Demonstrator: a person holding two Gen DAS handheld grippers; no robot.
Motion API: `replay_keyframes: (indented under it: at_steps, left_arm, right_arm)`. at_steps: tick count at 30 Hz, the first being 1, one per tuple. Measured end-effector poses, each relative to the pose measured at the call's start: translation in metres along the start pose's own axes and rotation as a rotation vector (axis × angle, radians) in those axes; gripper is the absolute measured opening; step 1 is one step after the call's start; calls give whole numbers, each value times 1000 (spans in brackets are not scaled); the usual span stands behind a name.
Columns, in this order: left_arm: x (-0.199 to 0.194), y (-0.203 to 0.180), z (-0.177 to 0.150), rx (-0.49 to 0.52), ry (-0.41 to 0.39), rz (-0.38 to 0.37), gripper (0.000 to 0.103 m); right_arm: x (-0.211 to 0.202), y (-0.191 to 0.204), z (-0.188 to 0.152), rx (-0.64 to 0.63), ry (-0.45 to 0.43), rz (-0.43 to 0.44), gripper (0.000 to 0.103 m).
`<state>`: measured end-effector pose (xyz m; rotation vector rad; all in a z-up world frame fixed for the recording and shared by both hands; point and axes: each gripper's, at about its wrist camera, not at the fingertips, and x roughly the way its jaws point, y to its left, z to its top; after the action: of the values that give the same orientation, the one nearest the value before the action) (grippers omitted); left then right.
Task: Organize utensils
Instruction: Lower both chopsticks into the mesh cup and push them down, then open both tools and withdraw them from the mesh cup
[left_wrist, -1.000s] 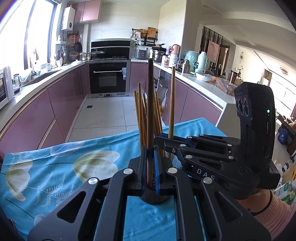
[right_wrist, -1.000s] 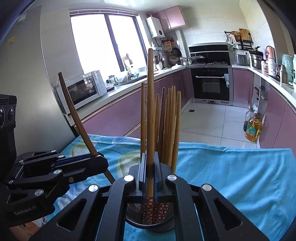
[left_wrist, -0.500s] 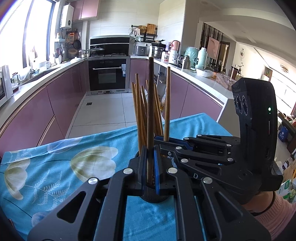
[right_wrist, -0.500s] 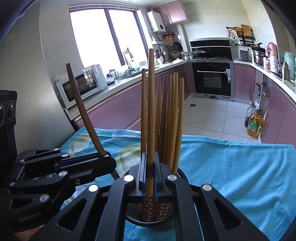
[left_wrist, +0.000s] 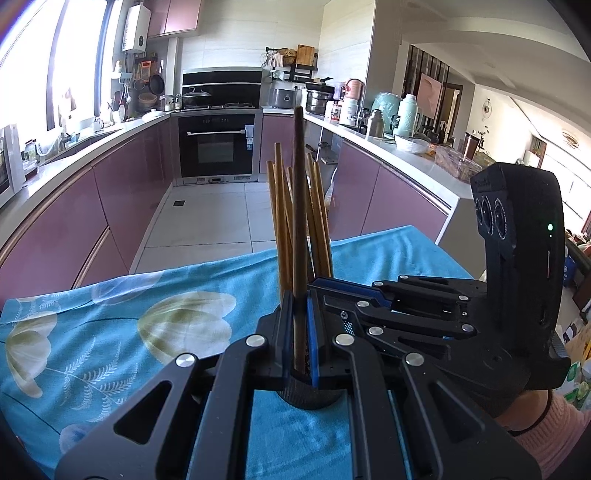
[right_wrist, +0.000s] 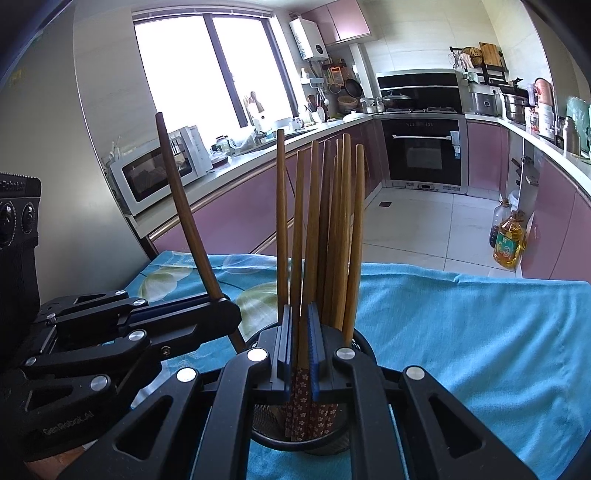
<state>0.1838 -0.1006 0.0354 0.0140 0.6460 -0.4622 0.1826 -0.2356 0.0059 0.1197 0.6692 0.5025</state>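
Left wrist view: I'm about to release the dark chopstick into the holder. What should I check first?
1. Left gripper shut on the dark chopstick: ok.
2. Dark chopstick's lower end inside the holder rim: cannot tell, the fingers hide it.
3. Dark chopstick upright: not ok, the right wrist view shows it leaning away from the bundle.
4. Right gripper shut on the light chopstick, patterned end in the holder: ok.
5. Clearance between the two grippers: cannot tell, they sit very close.
6. Holder upright on the blue cloth: ok.
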Motion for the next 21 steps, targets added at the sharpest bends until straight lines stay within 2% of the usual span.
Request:
replay_keyframes:
  at_steps: [9,11,13,15,21]
  left_arm:
    - [6,4,-1,-9,-2,3,8]
    - [7,5,0,-12,-3,4,8]
    - [9,5,-1,-14,-4,8,8]
    - [11,7,-2,-22,-1,7,10]
    - [14,14,-9,-42,4,17,25]
  right_arm:
    - [-5,-2,-3,23,-13,1,8]
    - [-6,-4,-5,30,-15,0,9]
    - [-7,-5,-5,34,-19,-5,15]
    - [-9,-6,-5,38,-23,-8,20]
    - [-17,-8,-8,37,-40,-13,27]
